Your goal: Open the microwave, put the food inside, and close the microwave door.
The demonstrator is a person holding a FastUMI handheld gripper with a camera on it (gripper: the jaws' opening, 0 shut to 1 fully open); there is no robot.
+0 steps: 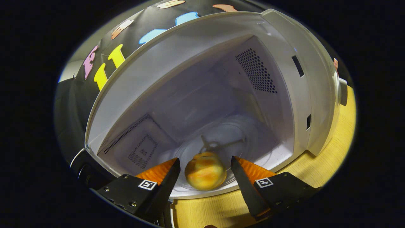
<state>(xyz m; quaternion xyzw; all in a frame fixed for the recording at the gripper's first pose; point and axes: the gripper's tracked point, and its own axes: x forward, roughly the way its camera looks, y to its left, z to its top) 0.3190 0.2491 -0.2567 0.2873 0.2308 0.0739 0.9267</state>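
Gripper (205,169): you are holding its fingers (164,177) spread apart at the mouth of the microwave (196,57), pads clear of everything. The food (205,174), a round yellow-orange piece, is sitting between the fingers with a gap showing on each side, so neither pad is touching it. It is lying on the near rim of the glass plate (253,139) inside the microwave. Beyond the food, at the plate's centre, the hub (210,146) is showing through the glass. The microwave is standing wide open, cavity walls white, with a vent grille (256,71) on its side wall. The microwave is resting on the wooden table (335,148), which is running under your fingers too.
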